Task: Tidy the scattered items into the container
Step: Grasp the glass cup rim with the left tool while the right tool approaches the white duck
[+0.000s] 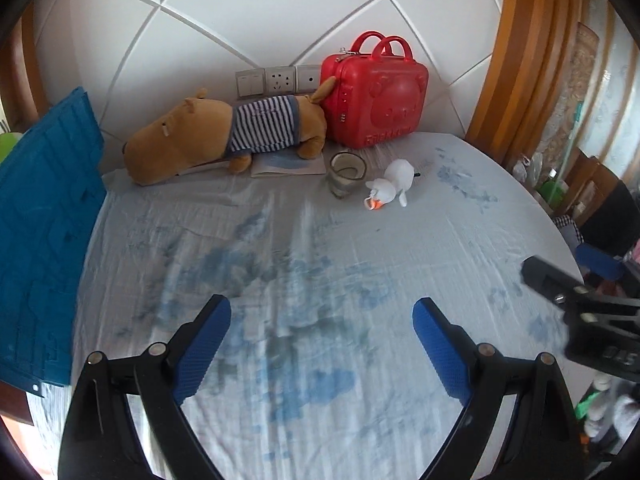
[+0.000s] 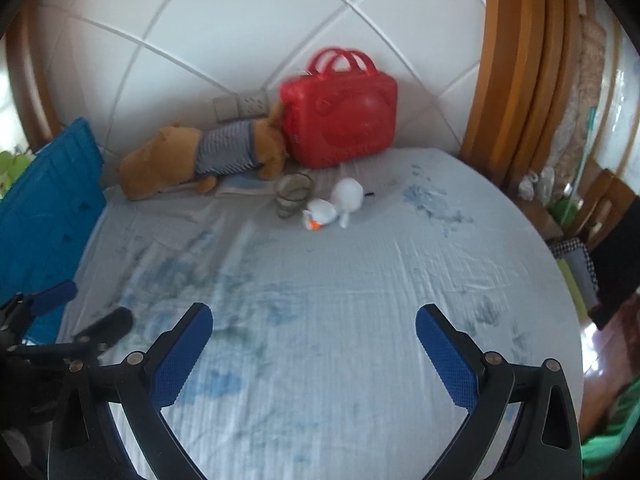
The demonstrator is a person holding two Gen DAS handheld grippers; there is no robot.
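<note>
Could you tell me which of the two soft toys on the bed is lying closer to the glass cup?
The small white plush, lying just right of the glass cup. The brown plush in the striped shirt lies further off, against the red case.

Soft daylight, fisheye bending at edges; the right wrist view is motion-blurred.

bed sheet [image 1: 320, 248]: pale, blue blotches, spread under and ahead of the hand-held gripper | padded white headboard [image 1: 240, 8]: far ahead, upright | wall sockets [image 1: 276, 80]: on headboard, beyond the sheet | wooden frame [image 1: 520, 60]: far right | booklet [image 1: 288, 166]: flat on the sheet, far ahead
</note>
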